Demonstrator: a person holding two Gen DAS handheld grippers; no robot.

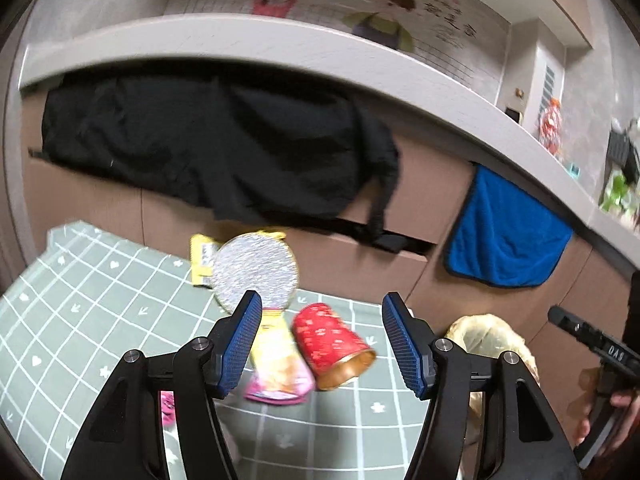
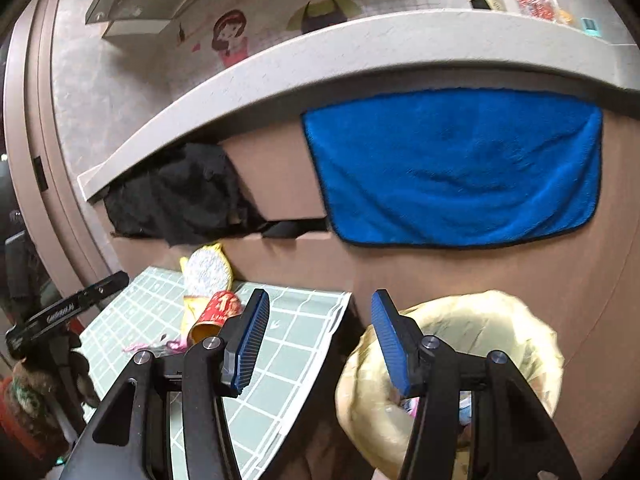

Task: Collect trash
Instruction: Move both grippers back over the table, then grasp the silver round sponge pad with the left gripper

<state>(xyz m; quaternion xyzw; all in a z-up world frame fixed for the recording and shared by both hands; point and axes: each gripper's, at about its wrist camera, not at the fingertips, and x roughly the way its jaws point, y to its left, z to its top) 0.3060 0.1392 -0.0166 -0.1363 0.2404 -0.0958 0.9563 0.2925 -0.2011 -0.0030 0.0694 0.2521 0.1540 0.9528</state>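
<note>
On the green checked tablecloth [image 1: 80, 308] lie a red paper cup [image 1: 332, 344] on its side, a yellow and pink snack wrapper [image 1: 278, 368], a round silver lid [image 1: 256, 272] and a yellow packet [image 1: 202, 260]. My left gripper [image 1: 320, 340] hovers open just in front of the cup and wrapper, nothing between its pads. In the right wrist view my right gripper [image 2: 318, 340] is open and empty between the table's edge and a bin lined with a yellowish bag [image 2: 472, 360]. The cup [image 2: 216, 312] and lid [image 2: 206, 272] show at the left there.
A black cloth [image 1: 208, 148] and a blue towel [image 1: 504, 232] hang from the brown cabinet front under a grey counter [image 1: 280, 44]. The lined bin [image 1: 488, 340] stands right of the table. A pink scrap [image 1: 168, 408] lies near the left finger. A person's hand [image 1: 612, 416] holds the other gripper's handle at the right.
</note>
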